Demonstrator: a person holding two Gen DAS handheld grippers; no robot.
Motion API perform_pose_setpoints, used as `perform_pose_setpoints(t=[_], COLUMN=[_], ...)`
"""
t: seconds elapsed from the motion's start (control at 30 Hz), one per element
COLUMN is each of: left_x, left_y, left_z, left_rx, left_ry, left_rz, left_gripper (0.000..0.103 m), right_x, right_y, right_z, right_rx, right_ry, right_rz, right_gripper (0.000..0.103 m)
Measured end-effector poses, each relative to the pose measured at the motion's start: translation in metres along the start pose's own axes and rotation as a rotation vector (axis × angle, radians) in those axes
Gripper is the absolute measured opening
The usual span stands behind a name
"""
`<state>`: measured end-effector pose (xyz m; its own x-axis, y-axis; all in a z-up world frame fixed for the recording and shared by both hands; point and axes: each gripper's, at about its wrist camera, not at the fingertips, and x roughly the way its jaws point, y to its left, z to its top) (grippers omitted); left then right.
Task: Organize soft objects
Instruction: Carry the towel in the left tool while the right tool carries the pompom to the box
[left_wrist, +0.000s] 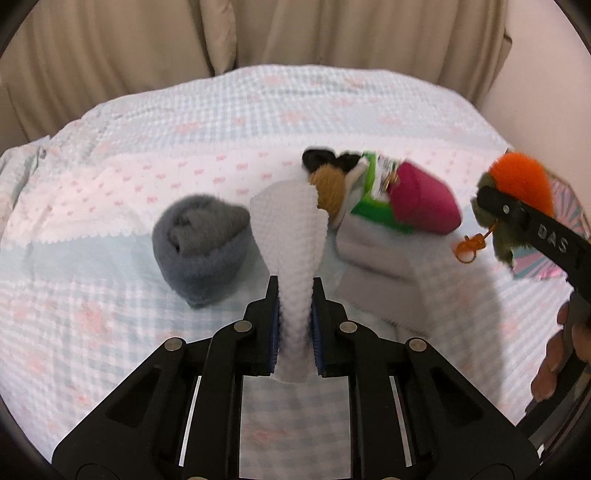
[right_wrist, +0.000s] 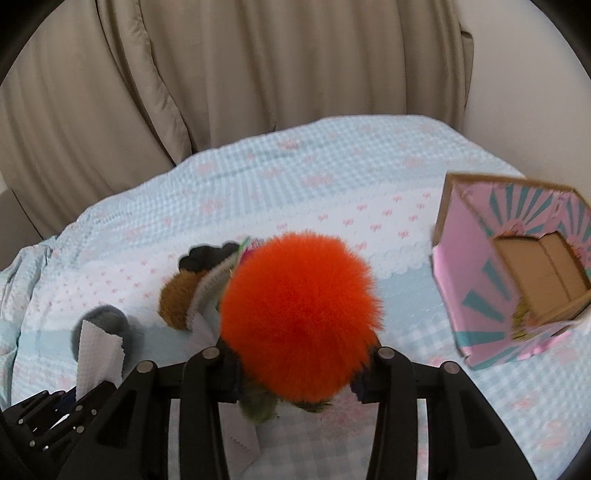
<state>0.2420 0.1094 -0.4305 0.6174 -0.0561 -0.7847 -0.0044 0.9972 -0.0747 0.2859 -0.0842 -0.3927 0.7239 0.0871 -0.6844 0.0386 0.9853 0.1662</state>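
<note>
My left gripper (left_wrist: 294, 306) is shut on a white waffle-weave cloth (left_wrist: 291, 229) and holds it upright above the bed; the cloth also shows in the right wrist view (right_wrist: 98, 354). My right gripper (right_wrist: 299, 373) is shut on an orange and olive fluffy pom-pom toy (right_wrist: 299, 314), lifted above the bed; the toy shows at the right in the left wrist view (left_wrist: 521, 177). A rolled grey fleece (left_wrist: 201, 247) lies left of the cloth. A pile with a brown plush (left_wrist: 330, 188), a magenta pouch (left_wrist: 424, 199) and a green pack (left_wrist: 373, 184) lies behind it.
An open pink and teal cardboard box (right_wrist: 476, 280) stands on the bed at the right. A pale grey folded cloth (left_wrist: 376, 258) lies under the pile. The bed has a light blue checked quilt (left_wrist: 110, 332). Beige curtains (right_wrist: 258, 74) hang behind.
</note>
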Motion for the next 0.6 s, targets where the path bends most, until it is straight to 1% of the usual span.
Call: perform_pose_setpoints(t=[0.23, 0.37, 0.6], left_x=[-0.041, -0.066, -0.114], left_y=[-0.009, -0.021, -0.066], left_z=[0.036, 0.057, 0.101], left_rx=[-0.035, -0.033, -0.004], left_ry=[-0.047, -0.061, -0.087], left_rz=[-0.019, -0.034, -0.06], left_gripper=[0.012, 0.012, 0.012], right_x=[-0.054, -0.085, -0.138], right_y=[-0.004, -0.015, -0.044], right_z=[0.026, 0.045, 0.083], right_rx=[0.009, 0.036, 0.058], right_ry=[-0.047, -0.066, -0.107], right_rz=[-0.013, -0.018, -0.031], right_gripper=[0.039, 0.039, 0.039])
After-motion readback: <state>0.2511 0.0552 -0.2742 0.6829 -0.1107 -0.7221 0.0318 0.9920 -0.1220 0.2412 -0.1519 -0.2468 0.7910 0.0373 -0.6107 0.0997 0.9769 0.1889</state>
